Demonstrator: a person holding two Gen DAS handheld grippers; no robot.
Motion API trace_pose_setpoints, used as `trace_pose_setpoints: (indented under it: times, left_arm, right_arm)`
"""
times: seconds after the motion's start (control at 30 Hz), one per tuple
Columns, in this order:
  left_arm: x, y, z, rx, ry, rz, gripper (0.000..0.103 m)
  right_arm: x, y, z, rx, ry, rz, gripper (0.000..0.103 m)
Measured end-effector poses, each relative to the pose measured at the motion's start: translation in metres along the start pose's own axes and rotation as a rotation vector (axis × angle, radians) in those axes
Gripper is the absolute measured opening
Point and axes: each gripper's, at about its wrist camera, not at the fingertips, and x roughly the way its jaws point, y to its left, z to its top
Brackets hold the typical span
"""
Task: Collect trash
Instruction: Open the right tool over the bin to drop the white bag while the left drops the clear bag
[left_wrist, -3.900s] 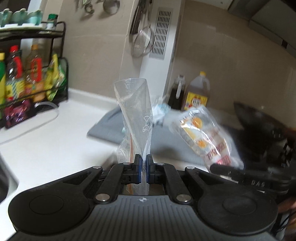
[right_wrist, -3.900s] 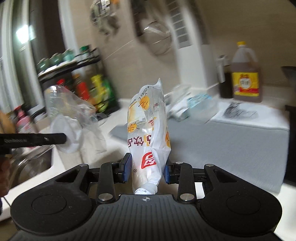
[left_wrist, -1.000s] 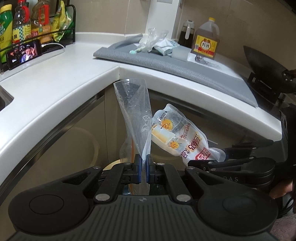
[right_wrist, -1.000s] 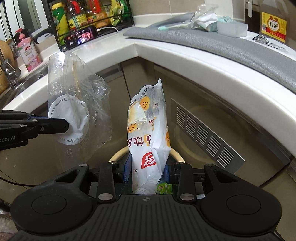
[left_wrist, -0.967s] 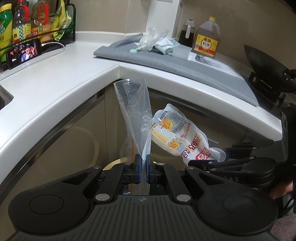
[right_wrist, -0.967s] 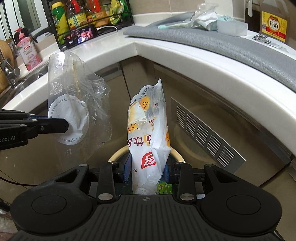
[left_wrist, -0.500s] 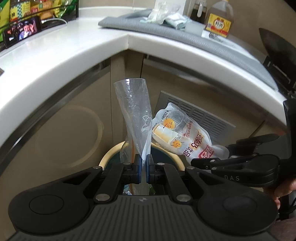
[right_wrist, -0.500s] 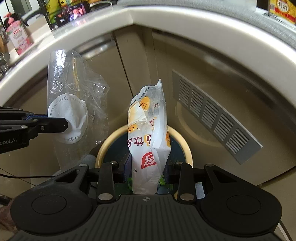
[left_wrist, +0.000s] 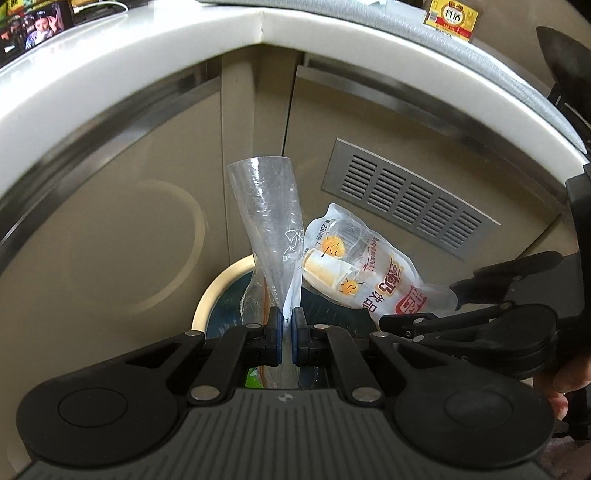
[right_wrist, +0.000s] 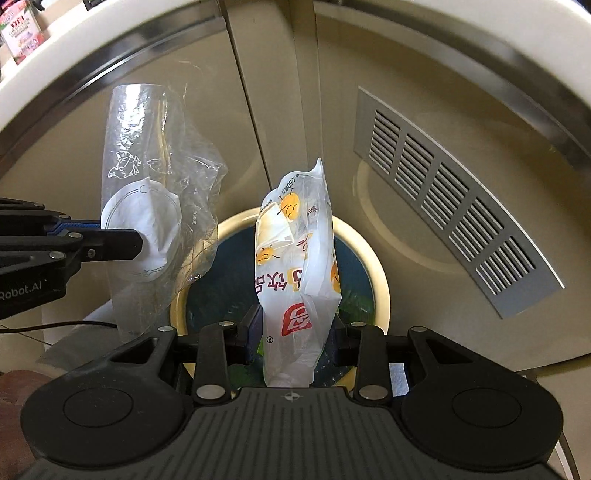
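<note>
My left gripper (left_wrist: 286, 325) is shut on a clear plastic bag (left_wrist: 266, 218) that stands up from its pads; the same clear plastic bag (right_wrist: 147, 177) hangs at the left of the right wrist view. My right gripper (right_wrist: 295, 328) is shut on a white printed milk pouch (right_wrist: 299, 258), which reaches in from the right of the left wrist view as the milk pouch (left_wrist: 362, 269). Both grippers hover above a round cream-rimmed trash bin (right_wrist: 380, 280) with a dark liner, and the bin's rim (left_wrist: 207, 291) lies right under the clear bag.
Beige cabinet doors (left_wrist: 122, 229) curve behind the bin, one with a grey vent grille (right_wrist: 454, 206). The white countertop edge (left_wrist: 147, 55) overhangs above. A hand (left_wrist: 565, 384) grips the right tool. White paper lies on the floor (right_wrist: 74, 343) left of the bin.
Both grippers have sunk from counter height toward the bin and tilted further down. The bin now fills the middle of both views. Each grip has stayed the same.
</note>
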Motion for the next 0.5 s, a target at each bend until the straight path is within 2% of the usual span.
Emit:
trace_pose_setpoints:
  times: [0.5]
  left_arm:
    - [0.055, 0.003, 0.002, -0.032, 0.122, 0.024, 0.005]
  right_arm:
    - [0.039, -0.006, 0.012, 0.046, 0.117, -0.020, 0.037]
